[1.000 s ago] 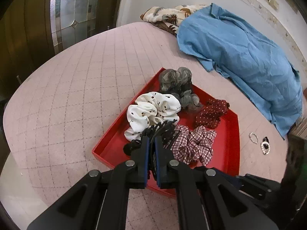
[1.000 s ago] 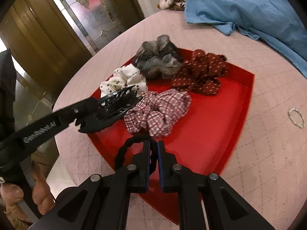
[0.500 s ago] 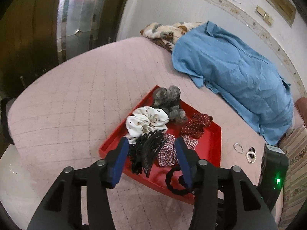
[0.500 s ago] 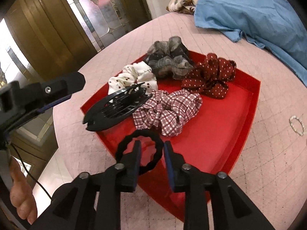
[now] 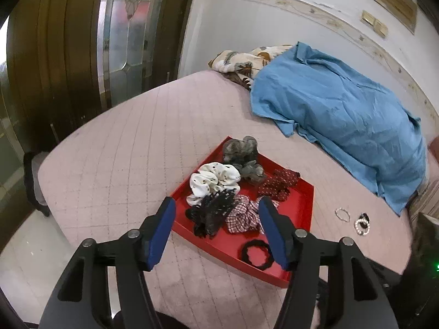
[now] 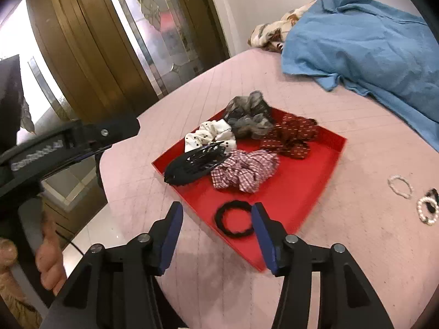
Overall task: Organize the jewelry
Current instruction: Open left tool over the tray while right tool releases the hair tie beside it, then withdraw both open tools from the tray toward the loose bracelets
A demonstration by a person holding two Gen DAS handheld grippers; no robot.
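A red tray (image 5: 301, 213) (image 6: 310, 189) sits on the pink quilted bed. In it lie a black claw clip (image 5: 212, 215) (image 6: 194, 161), a black hair tie (image 5: 256, 253) (image 6: 234, 218), and white dotted (image 5: 211, 181), grey (image 5: 242, 155), dark red (image 5: 279, 185) and plaid (image 5: 244, 215) scrunchies. My left gripper (image 5: 216, 227) is open and empty, raised above the tray's near edge. My right gripper (image 6: 216, 233) is open and empty, just short of the hair tie. Pearl bracelets (image 5: 343, 214) (image 6: 400, 186) and a black-and-pearl piece (image 5: 362, 223) (image 6: 428, 205) lie on the bed right of the tray.
A blue garment (image 5: 343, 115) (image 6: 370, 35) and a patterned cloth (image 5: 241, 60) lie at the far side of the bed. A wood and glass door (image 5: 120, 35) stands at the left. The bed edge drops to the floor at the near left. The left gripper's arm (image 6: 68, 142) shows in the right wrist view.
Both grippers opened and pulled back and up. The left let go of the claw clip and the right let go of the black hair tie; both now lie in the tray.
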